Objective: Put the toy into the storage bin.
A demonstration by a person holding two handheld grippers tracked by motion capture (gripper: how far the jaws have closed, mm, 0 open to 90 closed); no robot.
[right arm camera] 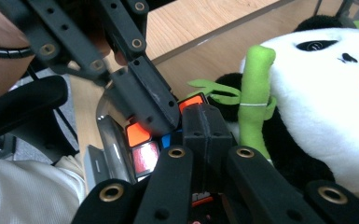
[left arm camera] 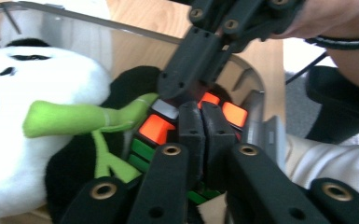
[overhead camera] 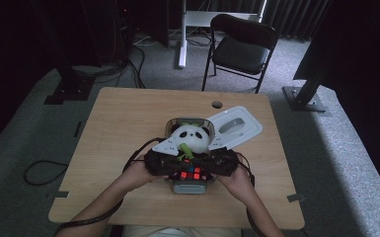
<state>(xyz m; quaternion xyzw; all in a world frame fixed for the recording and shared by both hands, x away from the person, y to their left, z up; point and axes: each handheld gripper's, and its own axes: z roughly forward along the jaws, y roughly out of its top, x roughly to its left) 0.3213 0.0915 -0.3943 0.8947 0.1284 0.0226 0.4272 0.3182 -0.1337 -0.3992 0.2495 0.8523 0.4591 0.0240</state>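
In the clear bin (overhead camera: 173, 124), closed grippers (overhead camera: 177, 165) (overhead camera: 216, 163) — cube (overhead camera: 190, 173), panda (overhead camera: 193, 137)

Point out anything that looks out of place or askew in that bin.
The plush panda bulges above the rim of the clear bin, too tall to sit inside. The bin's white lid lies off beside it on the table. The puzzle cube is wedged beside the panda.

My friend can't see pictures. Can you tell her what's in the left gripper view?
The left gripper, its black jaws shut together, presses down on a colourful puzzle cube inside a clear plastic box. A plush panda holding a green bamboo stalk fills the left side, and the right gripper reaches down onto the cube from above.
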